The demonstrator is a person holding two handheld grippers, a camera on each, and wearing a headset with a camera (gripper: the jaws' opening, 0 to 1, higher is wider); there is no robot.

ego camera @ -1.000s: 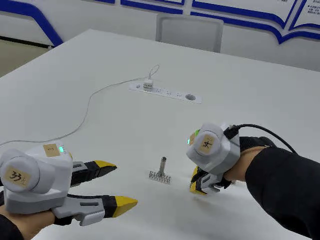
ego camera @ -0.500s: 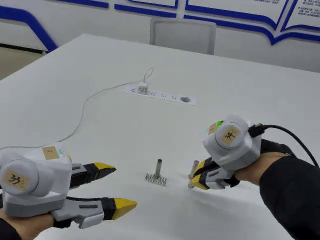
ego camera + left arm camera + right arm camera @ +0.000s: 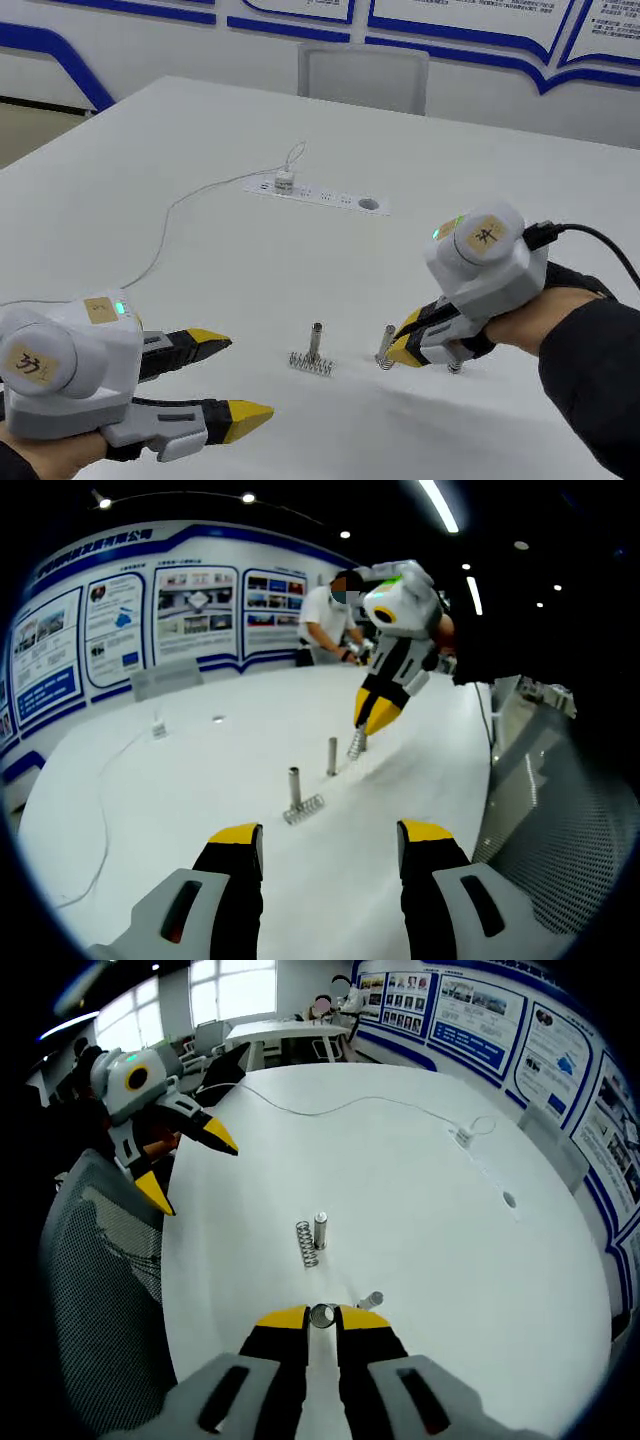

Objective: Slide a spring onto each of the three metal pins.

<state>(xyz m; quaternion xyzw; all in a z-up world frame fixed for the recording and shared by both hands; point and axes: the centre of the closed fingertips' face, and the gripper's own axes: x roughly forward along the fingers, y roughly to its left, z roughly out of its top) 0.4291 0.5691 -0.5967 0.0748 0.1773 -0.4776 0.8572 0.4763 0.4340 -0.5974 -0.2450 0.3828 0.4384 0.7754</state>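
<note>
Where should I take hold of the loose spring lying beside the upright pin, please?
Grip the spring across its coils at mid-length, coming down from above. It lies flat on the table with the pin standing close beside it, so a sideways approach would probably knock the pin.

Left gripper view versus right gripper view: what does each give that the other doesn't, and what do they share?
Left gripper view: the left tongs open over the table, and the right tongs from the side, angled down with the held spring beside the second pin. Right gripper view: that held spring end-on, pinched between the shut right tongs, and the left tongs from outside. Both: the first pin standing, with a loose spring lying at its foot.
</note>
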